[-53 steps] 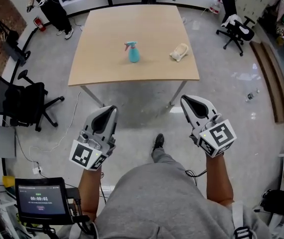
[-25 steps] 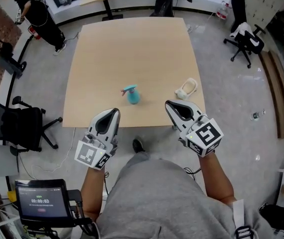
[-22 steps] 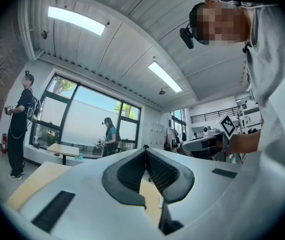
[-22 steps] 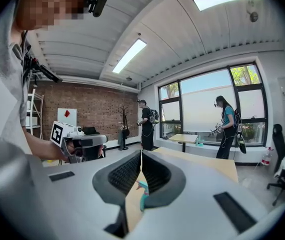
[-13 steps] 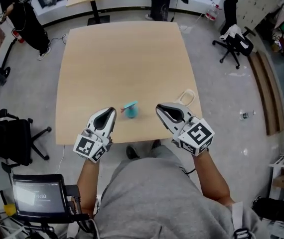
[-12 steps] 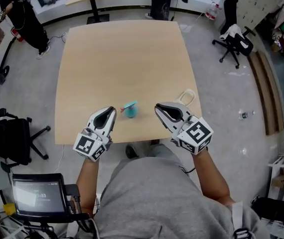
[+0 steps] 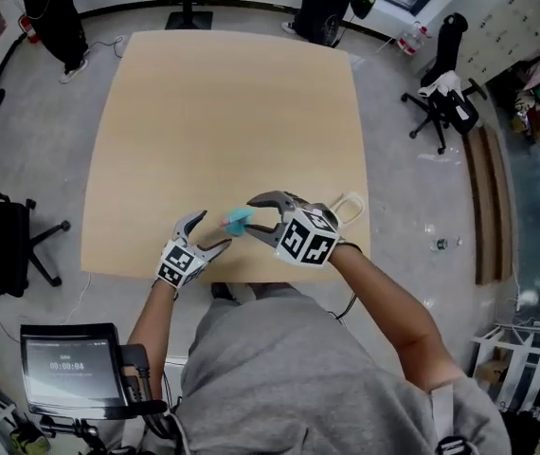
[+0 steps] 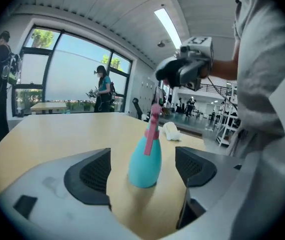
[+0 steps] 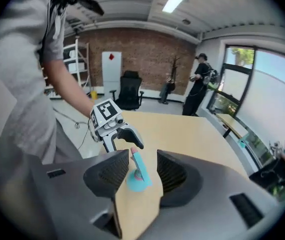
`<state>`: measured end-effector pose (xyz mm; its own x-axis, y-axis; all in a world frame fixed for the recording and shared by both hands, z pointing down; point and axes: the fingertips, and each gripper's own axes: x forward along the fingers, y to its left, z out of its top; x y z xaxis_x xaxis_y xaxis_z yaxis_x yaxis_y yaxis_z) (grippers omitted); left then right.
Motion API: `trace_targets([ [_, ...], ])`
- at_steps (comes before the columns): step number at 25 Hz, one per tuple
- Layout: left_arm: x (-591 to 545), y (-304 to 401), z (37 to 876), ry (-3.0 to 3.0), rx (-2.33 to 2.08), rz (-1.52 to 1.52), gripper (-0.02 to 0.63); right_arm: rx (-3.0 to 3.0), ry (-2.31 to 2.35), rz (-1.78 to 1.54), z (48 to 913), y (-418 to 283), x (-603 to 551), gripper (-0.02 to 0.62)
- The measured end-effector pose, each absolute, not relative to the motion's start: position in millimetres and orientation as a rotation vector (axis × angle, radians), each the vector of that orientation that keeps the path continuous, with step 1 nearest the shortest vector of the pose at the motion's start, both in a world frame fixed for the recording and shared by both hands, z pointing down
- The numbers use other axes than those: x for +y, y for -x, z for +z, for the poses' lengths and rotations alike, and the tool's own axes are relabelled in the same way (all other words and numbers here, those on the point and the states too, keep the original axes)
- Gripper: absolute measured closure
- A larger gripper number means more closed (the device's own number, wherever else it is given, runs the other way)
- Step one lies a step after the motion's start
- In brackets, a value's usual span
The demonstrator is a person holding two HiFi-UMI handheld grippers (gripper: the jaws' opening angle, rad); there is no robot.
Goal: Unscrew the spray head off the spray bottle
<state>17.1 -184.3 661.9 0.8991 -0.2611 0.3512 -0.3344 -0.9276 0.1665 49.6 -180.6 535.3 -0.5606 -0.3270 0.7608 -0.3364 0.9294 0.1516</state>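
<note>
The teal spray bottle stands upright on the wooden table, close to the edge nearest the person, with its pink spray head on top. The 2 claws face each other across it.

The left claw comes in low from the person's left. Its jaws have just been opening and now stand wide apart. In the left gripper view the bottle's round body sits between the 2 ribbed pads, with bare table showing on either side, so neither pad touches it.

The right claw reaches in from the other side. Its jaws have also just been opening and stand partly apart, a narrower gap than the left's. In the right gripper view the bottle and its head show in the gap between the pads, slightly beyond them, and the pads do not press on it. Neither claw has hold of anything.

A white object lies on the table just behind the right claw, near the right edge. A small screen sits at the person's lower left, off the table.
</note>
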Motion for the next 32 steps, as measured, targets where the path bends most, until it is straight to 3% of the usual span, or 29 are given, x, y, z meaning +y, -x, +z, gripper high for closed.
trace_targets([
  [6,-166.8,-73.2,682.2,-2.951,-0.392,0.557,0.173,-1.954,-0.060,-0.172,587.5,-36.5,-160.6,0.434],
  [14,-147.5,-97.5,687.3,-3.006,-0.306,0.645,0.178,-1.773,0.164,-0.353,616.0,-41.5,-144.4,0.436],
  [16,-148.4,-97.3,687.9,-2.999,-0.319,0.637,0.219,-1.760,0.214,-0.384,616.7,-39.0,-138.1,0.437],
  [19,-148.2,-99.9,684.7,-2.998,-0.320,0.612,0.224,-1.736,0.239,-0.390,615.2,-40.9,-134.3,0.453],
  [24,-147.6,-105.2,681.7,-2.979,-0.396,0.579,0.227,-1.740,-0.002,-0.174,612.5,-46.8,-139.0,0.460],
  [32,-149.4,-115.4,678.6,-2.970,-0.701,0.663,0.227,-1.787,-0.578,0.440,609.2,-64.3,-139.4,0.462],
])
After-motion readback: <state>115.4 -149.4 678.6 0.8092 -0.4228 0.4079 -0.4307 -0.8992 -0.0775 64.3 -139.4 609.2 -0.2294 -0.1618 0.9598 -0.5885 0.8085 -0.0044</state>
